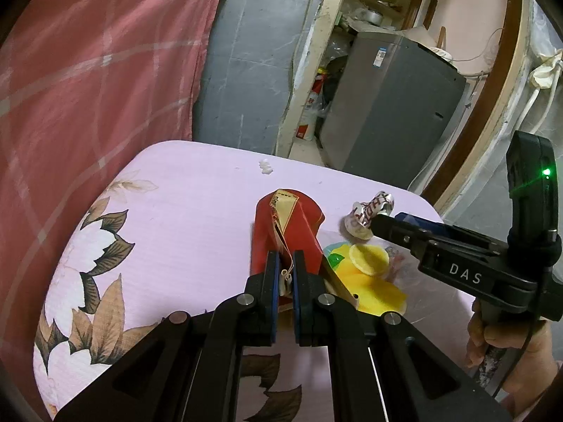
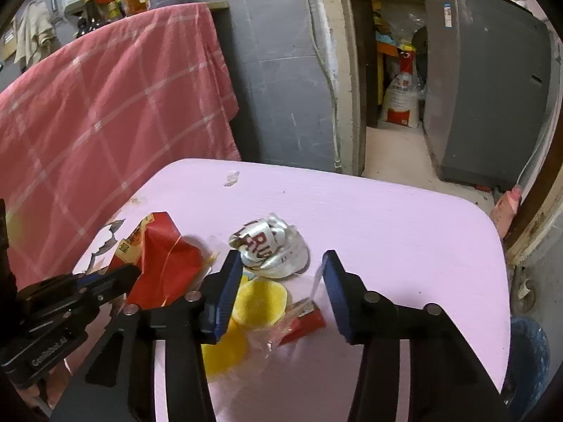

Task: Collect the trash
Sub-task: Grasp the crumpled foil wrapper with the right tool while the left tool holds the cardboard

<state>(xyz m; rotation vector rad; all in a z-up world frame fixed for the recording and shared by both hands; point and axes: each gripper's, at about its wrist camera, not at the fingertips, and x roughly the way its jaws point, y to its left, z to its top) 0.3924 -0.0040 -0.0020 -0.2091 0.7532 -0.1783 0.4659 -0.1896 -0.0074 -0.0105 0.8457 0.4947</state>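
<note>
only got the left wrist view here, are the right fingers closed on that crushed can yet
Observer: No. The right gripper is open; the crushed can lies just beyond its fingertips, ungripped.
Operator: anything under it
Observer: A small red wrapper lies on the table below the gap, beside the yellow discs.
Operator: any bin nearby
Observer: A blue container shows past the table's right edge; I can't tell whether it's a bin.
</note>
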